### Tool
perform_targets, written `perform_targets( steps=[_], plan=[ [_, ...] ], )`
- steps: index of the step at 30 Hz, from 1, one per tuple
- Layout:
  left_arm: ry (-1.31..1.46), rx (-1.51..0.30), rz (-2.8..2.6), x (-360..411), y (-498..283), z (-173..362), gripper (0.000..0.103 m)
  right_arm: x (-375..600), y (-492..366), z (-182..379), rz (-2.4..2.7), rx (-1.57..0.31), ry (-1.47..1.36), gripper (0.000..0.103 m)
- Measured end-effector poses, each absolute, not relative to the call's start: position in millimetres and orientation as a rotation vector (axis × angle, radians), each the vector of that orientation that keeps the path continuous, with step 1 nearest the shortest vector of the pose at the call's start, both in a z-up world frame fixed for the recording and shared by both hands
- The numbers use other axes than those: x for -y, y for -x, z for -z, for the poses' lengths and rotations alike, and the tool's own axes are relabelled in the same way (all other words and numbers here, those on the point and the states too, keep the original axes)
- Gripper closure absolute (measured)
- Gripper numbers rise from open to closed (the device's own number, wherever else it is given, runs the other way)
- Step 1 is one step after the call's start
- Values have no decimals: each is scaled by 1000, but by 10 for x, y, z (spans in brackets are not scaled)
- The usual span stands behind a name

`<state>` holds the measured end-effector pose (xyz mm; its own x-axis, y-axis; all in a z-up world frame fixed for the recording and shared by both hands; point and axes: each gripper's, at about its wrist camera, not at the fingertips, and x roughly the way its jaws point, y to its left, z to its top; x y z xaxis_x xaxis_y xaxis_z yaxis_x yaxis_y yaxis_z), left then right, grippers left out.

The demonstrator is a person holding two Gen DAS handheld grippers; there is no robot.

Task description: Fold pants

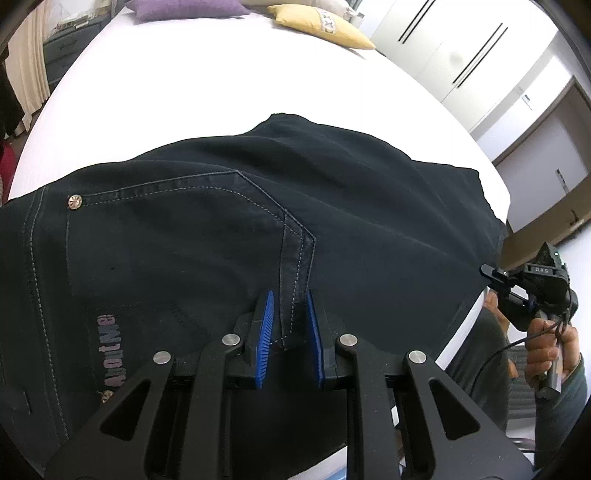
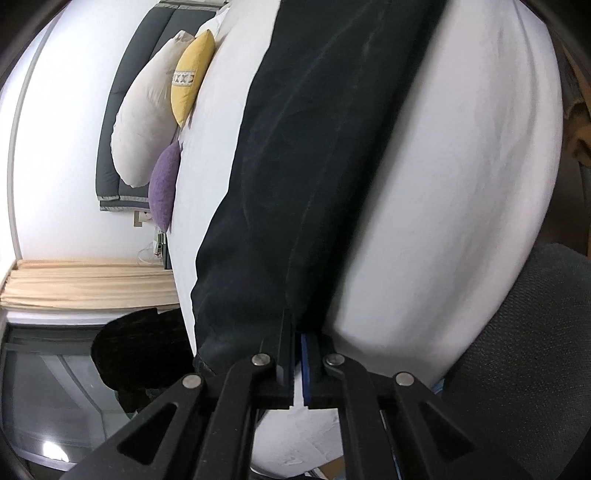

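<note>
Across the near edge of the white bed: dark jeans spread flat, back pocket up. Left gripper narrowly parted, blue pads astride the stitched seat seam, resting on denim. Right gripper pinched nearly closed on the leg hem at the bed's edge. Toward the far edge: yellow pillow, purple pillow, white pillow.
</note>
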<state>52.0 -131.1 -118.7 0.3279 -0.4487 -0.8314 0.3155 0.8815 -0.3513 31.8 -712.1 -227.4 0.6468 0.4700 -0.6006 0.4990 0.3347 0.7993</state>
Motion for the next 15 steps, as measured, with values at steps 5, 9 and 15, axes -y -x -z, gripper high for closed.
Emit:
perform_targets(
  steps=[5,9,15],
  plan=[
    [140,-1107,526,1223,-540,1317,86,7180,-333,2316,-24,-961,-1296,101],
    [182,-1100,543,1142,-540,1365,86,7327,-208,1852,133,-1051,-1044,86],
    [179,-1085,523,1182,-519,1359,86,6996,-826,1079,-234,-827,-941,76]
  ],
)
